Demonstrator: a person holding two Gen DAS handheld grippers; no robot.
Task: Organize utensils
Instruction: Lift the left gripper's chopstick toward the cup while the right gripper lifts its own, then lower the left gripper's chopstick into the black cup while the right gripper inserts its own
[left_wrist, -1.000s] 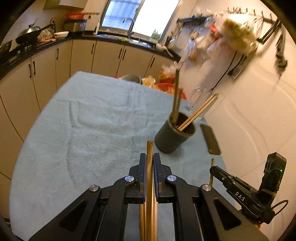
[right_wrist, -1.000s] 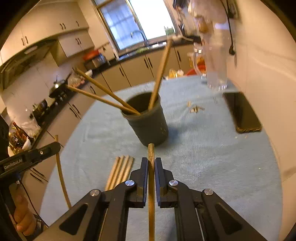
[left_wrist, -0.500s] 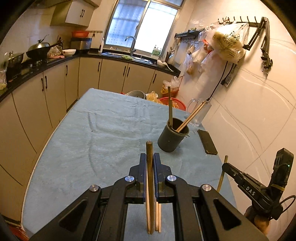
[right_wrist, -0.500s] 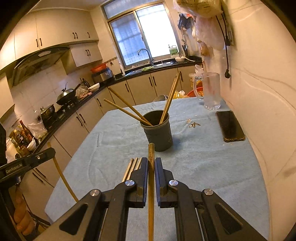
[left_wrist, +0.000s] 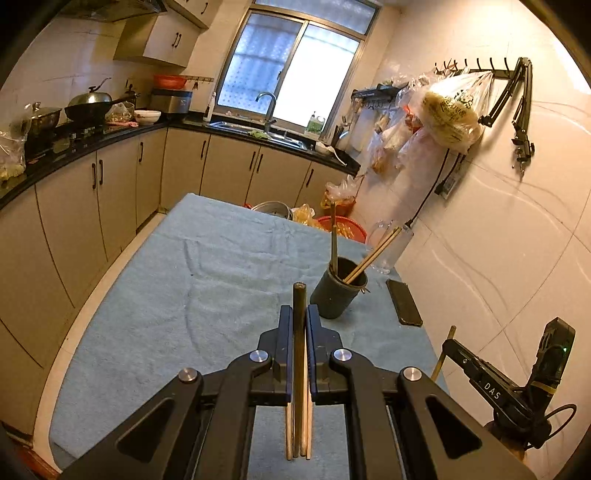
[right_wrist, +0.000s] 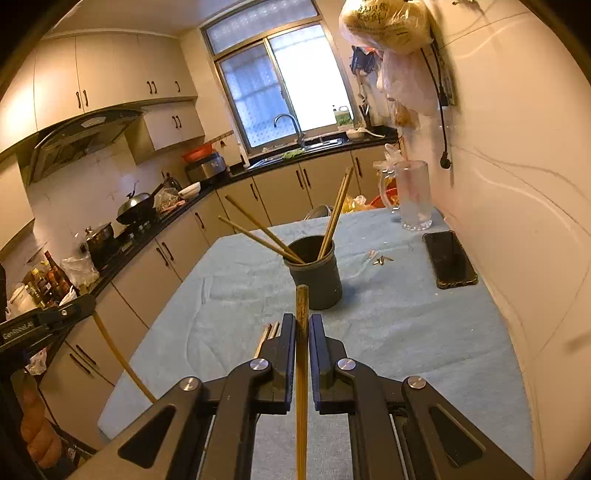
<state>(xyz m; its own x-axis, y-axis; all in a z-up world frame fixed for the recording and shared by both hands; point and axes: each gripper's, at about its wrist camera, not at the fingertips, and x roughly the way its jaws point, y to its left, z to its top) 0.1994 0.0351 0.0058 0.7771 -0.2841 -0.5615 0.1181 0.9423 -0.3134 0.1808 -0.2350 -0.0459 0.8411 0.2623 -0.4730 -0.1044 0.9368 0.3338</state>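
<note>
Both grippers, left (left_wrist: 299, 325) and right (right_wrist: 302, 332), have drawn back from the dark holder cup (right_wrist: 316, 275), fingers each clamping one chopstick (right_wrist: 301, 306) awaiting deposit.

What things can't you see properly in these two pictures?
- Loose chopsticks on the table: left wrist view, mostly covered by the left gripper, so no sure count.
- Bottom of the dark cup: right wrist view, hidden behind the chopstick in the right gripper.
- Small bits beside the phone: too small to name.
</note>
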